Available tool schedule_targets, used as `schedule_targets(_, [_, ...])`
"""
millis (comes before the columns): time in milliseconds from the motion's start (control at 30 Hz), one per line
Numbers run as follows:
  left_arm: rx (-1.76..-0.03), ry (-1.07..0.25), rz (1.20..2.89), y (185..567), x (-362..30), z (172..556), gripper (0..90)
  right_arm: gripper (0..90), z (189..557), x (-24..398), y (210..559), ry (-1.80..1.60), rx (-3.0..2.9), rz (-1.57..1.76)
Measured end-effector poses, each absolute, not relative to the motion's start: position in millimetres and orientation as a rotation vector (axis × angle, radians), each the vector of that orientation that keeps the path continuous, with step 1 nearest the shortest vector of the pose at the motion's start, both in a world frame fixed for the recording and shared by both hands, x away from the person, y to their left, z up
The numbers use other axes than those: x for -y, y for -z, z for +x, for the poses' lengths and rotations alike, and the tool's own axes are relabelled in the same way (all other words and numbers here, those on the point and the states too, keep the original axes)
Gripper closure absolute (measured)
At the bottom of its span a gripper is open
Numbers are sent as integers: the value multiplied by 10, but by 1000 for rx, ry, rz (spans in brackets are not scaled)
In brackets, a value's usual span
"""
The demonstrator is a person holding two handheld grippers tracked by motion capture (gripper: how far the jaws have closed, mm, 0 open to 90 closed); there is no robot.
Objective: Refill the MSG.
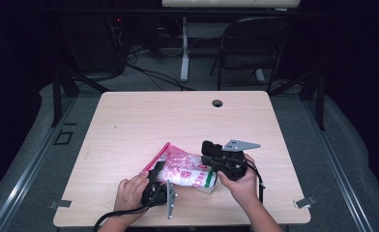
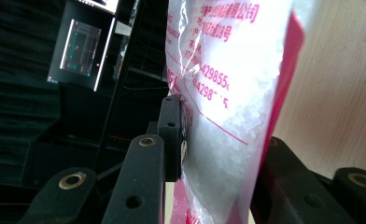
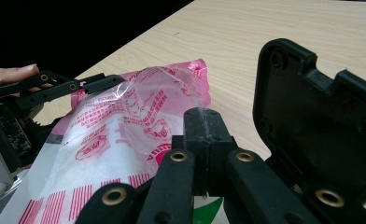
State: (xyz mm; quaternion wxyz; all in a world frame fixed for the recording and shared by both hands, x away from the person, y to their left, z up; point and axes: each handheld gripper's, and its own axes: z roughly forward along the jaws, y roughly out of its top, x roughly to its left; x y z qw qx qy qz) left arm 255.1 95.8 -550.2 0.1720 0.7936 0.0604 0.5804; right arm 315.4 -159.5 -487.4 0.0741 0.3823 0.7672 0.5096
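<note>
One bag (image 1: 185,171) of white grains, clear plastic with pink print, lies near the front edge of the one table (image 1: 144,121), between two grippers. The left gripper (image 1: 154,186) clamps its body; the right gripper (image 1: 215,162) is pinched tight on a thin film edge.

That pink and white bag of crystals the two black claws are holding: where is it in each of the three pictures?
High view: the bag lies low and centre on the table, between both hands.
Left gripper view: the bag fills the middle from top to bottom, clamped between the black jaws.
Right gripper view: the bag spreads across the left half.
Shared landmark: the pale wooden tabletop beneath it.
</note>
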Motion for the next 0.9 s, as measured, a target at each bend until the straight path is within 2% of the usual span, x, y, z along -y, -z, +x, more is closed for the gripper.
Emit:
schedule_targets(333, [-240, -1576, 2266, 5535, -979, 2543, 737, 900, 3202, 1564, 4858, -1535, -2325, 1136])
schedule_targets(900, [-400, -1273, 2267, 5630, -1036, 2621, 732, 900, 3236, 1510, 4883, -1532, -2385, 1145])
